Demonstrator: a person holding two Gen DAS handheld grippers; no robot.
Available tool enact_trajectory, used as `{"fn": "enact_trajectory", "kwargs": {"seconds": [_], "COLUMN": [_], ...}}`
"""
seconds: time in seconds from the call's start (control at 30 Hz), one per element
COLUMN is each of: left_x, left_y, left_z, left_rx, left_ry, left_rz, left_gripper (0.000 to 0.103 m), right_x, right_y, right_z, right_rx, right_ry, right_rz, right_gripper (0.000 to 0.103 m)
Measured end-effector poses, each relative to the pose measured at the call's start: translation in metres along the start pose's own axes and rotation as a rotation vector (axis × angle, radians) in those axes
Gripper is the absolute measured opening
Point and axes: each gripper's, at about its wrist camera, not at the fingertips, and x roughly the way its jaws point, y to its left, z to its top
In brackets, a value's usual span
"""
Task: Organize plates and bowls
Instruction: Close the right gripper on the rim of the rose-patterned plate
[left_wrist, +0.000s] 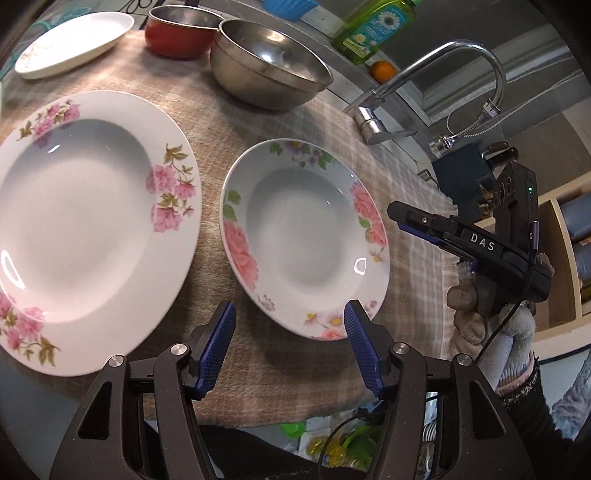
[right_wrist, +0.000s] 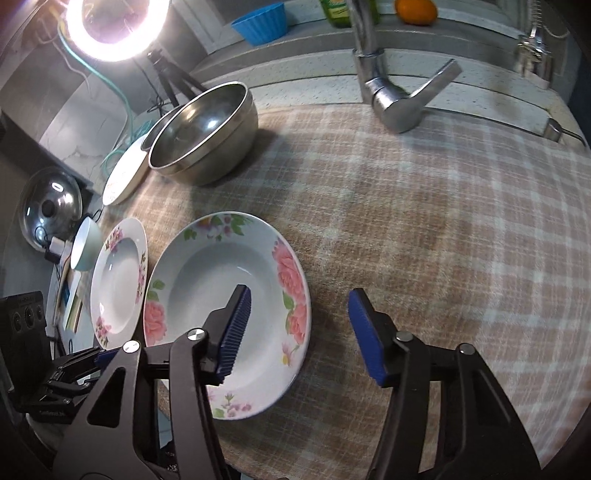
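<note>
Plates and bowls sit spread over a checked cloth (right_wrist: 424, 221) that covers the counter beside the faucet (right_wrist: 391, 99). Nearest the front edge lies the small rose-patterned soup plate (left_wrist: 303, 236), with a larger pink-flowered soup plate (left_wrist: 81, 221) just beside it toward the left edge; two nested steel bowls (left_wrist: 269, 74) stand near the back edge, with a red pot (left_wrist: 173, 33) and a plain white oval dish (left_wrist: 74, 44) further along it. The left gripper (left_wrist: 290, 328) hangs over the small plate's near rim, jaws spread and empty, one pad in line with the rim, though touch cannot be told. The right gripper (right_wrist: 299, 328) straddles the plate's right rim, one pad over the well and one over the cloth outside it; its jaws are apart and not pinching anything. This plate is likely glazed ceramic: stiff, slick, fairly heavy for its size, and prone to chip if dropped or knocked against its neighbour. The flat flowered rim looks like the sensible place to grip, with one pad above and one beneath, and both sides held to keep it level.
</note>
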Motion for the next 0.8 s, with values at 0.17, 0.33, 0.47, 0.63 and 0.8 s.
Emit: {"fn": "enact_trajectory", "kwargs": {"seconds": [0.17, 0.33, 0.47, 0.63, 0.8], "left_x": [0.005, 0.009, 0.010, 0.012, 0.015], "left_y": [0.001, 0.003, 0.006, 0.006, 0.005], "left_z": [-0.001, -0.001, -0.001, 0.000, 0.003], "left_rx": [-0.030, -0.053, -0.064, -0.047, -0.033], "left_ry": [-0.002, -0.008, -0.015, -0.017, -0.014], "left_rz": [-0.001, 0.017, 0.029, 0.064, 0.085], "left_gripper": [0.048, 0.042, 0.038, 0.033, 0.030], "right_x": [0.013, 0.025, 0.035, 0.044, 0.051], "right_y": [-0.004, -0.005, -0.003, 0.001, 0.003], "right_z": [0.007, 0.013, 0.018, 0.021, 0.022], "right_rx": [-0.001, -0.006, -0.022, -0.051, -0.061], "right_ry": [0.038, 0.063, 0.086, 0.115, 0.131], "right_rz": [0.036, 0.062, 0.075, 0.078, 0.081], "right_gripper": [0.048, 0.044, 0.037, 0.025, 0.021]}}
